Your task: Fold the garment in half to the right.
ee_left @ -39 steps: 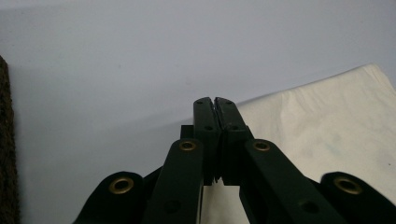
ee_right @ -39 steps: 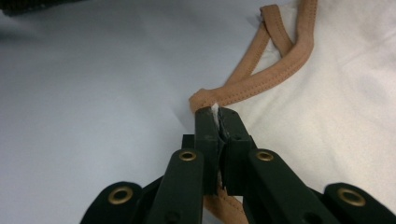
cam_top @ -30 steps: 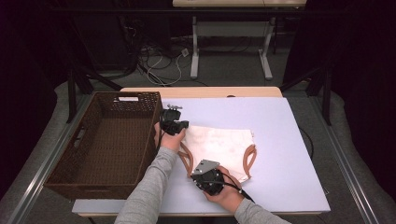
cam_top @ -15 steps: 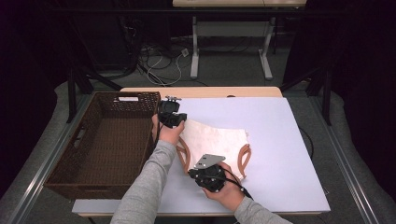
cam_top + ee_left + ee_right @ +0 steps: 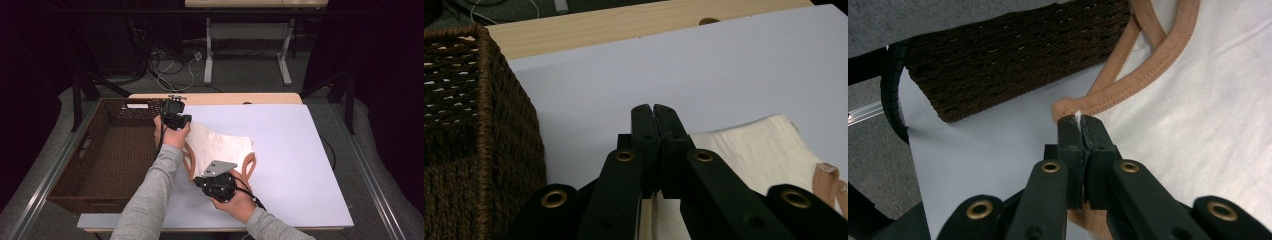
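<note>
Both forearms reach forward over the white table, beside the brown wicker basket. Cream garment, tan-trimmed, lies flat at the table's middle. Left gripper has jaws pressed together at the garment's far edge; right gripper pinches its tan trim.

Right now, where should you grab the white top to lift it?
Probably by its edges: the white top lies flat and limp, so the thick brown trim gives a firm fold to pinch from the side. The right tool is shut on that trim; the left tool is shut at the cloth's far edge.
</note>
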Motion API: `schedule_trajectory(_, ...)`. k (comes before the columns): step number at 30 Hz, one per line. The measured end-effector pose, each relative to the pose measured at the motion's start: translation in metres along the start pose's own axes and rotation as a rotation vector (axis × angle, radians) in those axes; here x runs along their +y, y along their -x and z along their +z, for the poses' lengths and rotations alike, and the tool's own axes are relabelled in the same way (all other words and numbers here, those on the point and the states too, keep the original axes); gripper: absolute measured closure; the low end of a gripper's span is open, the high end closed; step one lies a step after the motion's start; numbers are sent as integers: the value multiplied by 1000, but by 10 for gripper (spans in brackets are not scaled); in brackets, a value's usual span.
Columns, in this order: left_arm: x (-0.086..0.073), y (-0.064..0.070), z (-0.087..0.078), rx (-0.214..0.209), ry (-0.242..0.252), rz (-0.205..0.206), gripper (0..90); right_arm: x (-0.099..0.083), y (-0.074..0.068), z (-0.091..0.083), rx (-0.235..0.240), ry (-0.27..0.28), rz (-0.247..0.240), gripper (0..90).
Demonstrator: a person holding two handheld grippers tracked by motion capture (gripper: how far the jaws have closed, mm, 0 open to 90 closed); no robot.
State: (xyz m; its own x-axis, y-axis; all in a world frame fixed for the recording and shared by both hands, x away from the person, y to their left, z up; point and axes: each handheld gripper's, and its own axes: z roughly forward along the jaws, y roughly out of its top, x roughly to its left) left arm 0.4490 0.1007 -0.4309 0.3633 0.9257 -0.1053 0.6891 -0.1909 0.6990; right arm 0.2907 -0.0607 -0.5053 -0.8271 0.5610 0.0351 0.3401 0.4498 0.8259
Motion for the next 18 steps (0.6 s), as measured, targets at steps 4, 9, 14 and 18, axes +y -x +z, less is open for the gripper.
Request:
schedule_trajectory(4,0,3,6,2,-20,14,886,-4,1,2,-2,-9,6,885)
schedule_trajectory(9,-1,11,16,9,-45,36,886,-12,5,3,0,-28,35,885)
schedule_trajectory(14,-1,15,25,9,-64,32,886,-19,6,4,4,-41,49,885)
schedule_trajectory(18,-1,17,30,1,-66,25,886,-21,7,2,3,-36,52,887)
